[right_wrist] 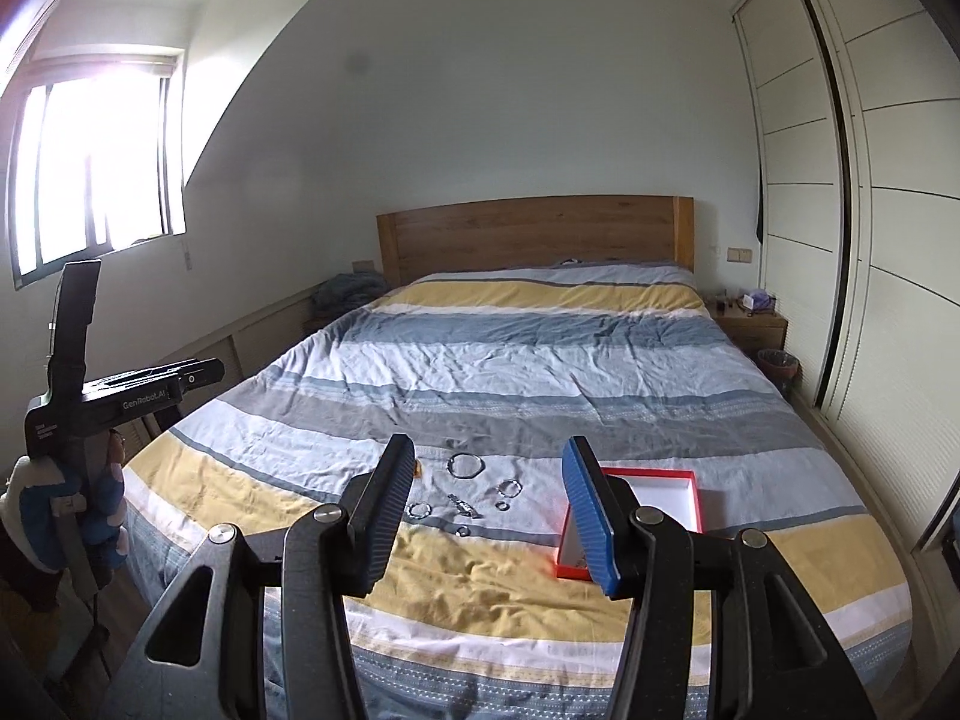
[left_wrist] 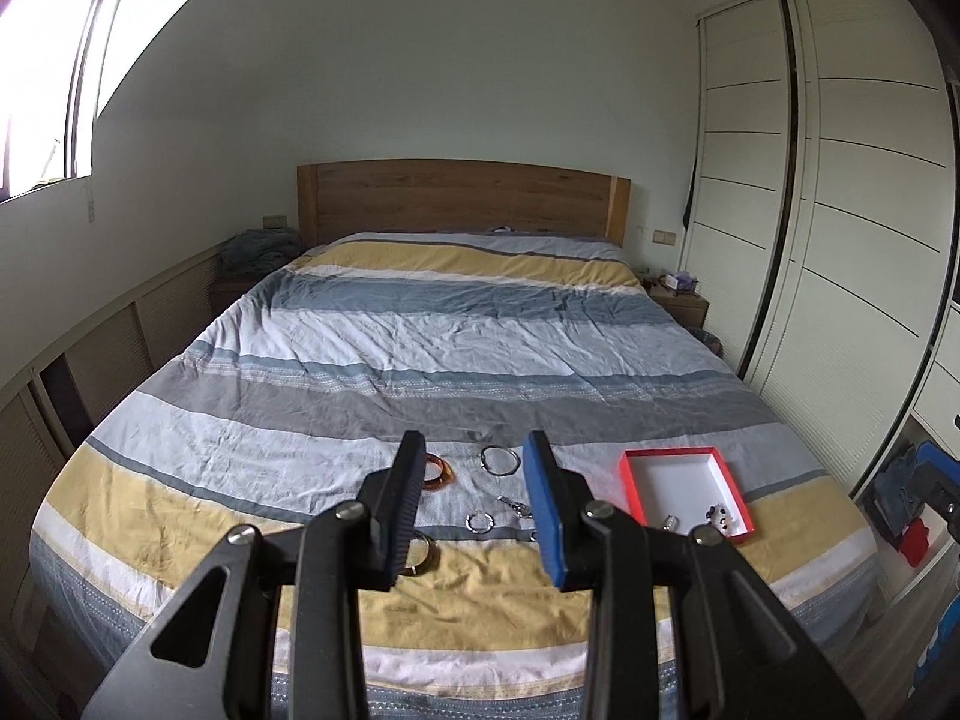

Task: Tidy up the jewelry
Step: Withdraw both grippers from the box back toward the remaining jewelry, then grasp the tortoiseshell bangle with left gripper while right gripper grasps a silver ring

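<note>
Two grippers hang above the foot of a big bed [left_wrist: 420,348] with a striped cover in blue, grey, white and yellow. On the far left of the room is a bright window [right_wrist: 96,162]. The left gripper [left_wrist: 477,504] has its fingers partly open, and nothing is between them. Past its dark finger an orange-brown bangle [left_wrist: 437,472] lies on the cover. Near it, to the right, is a big silver ring-shaped bangle [left_wrist: 500,459]. Closer to the camera lie a smaller silver hoop [left_wrist: 480,522] and a little silver chain piece [left_wrist: 515,504], all apart from each other. Right of the jewelry sits a flat red box [left_wrist: 684,495] with a white inside, open on top. A few small pieces already lie in its near corner, too small to tell what they are.

The right gripper [right_wrist: 498,516] also has its fingers apart, wider than the left one, and it holds nothing. In its view the red box is partly hidden behind the blue finger. On the far right stands a tall white wardrobe [left_wrist: 840,228].
</note>
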`<act>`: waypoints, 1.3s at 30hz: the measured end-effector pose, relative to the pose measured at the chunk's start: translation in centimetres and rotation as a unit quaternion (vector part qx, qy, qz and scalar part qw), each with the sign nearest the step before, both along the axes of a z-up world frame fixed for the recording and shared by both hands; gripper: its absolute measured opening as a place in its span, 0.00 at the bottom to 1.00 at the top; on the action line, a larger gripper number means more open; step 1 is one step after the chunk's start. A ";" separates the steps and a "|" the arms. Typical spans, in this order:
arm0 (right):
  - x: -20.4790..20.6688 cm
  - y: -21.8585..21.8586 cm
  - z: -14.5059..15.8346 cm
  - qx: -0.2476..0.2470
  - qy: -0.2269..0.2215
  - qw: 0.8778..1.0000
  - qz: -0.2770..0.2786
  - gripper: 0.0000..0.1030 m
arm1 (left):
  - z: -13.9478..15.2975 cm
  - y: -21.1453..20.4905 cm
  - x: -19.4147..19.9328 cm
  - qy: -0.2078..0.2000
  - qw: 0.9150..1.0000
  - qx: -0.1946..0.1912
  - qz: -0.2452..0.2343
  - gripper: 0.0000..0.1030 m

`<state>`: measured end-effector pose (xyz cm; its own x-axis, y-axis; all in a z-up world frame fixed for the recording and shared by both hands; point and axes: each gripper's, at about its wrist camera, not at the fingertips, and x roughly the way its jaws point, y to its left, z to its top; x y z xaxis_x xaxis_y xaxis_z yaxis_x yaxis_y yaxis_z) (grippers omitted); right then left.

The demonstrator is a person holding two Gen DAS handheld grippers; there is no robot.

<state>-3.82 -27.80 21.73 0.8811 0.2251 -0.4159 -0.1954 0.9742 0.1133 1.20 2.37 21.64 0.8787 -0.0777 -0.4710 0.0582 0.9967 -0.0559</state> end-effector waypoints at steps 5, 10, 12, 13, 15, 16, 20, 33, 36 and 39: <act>1.4 0.9 -1.1 0.007 0.005 1.000 0.007 0.50 | -2.3 1.6 1.9 0.024 1.000 -0.002 0.020 0.31; 4.2 2.1 -4.1 0.002 0.026 1.000 0.001 0.49 | -6.7 4.0 5.0 0.048 0.997 -0.012 0.051 0.31; 5.7 2.8 -5.8 -0.001 0.037 0.999 -0.001 0.49 | -8.9 5.0 6.1 0.055 0.996 -0.007 0.068 0.31; 6.6 3.1 -6.8 -0.003 0.045 0.999 -0.002 0.49 | -10.1 5.5 6.7 0.061 0.995 -0.005 0.074 0.31; 8.4 4.1 -8.8 -0.007 0.061 0.998 0.000 0.48 | -12.7 6.4 8.0 0.074 0.994 0.003 0.086 0.31; 9.3 4.7 -9.9 -0.010 0.069 0.998 0.002 0.47 | -14.0 6.8 8.7 0.081 0.993 0.008 0.091 0.31; 13.2 7.2 -14.6 -0.019 0.108 0.994 0.021 0.45 | -19.5 8.0 11.6 0.121 0.988 0.014 0.099 0.31; 25.7 12.1 -29.9 -0.018 0.249 0.966 0.073 0.40 | -30.7 9.1 19.1 0.199 0.975 -0.009 0.102 0.31; 27.5 12.5 -32.2 -0.011 0.266 0.961 0.073 0.38 | -32.0 8.8 20.3 0.209 0.973 -0.013 0.094 0.31; 28.5 12.9 -33.7 -0.010 0.274 0.959 0.073 0.37 | -33.2 8.7 21.0 0.220 0.971 -0.014 0.090 0.31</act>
<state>24.72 -14.86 -11.97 0.4886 0.3166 -0.8130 -0.2464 0.9440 0.2195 22.23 11.09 -11.60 0.5939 0.0409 -0.8035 -0.1528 0.9863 -0.0627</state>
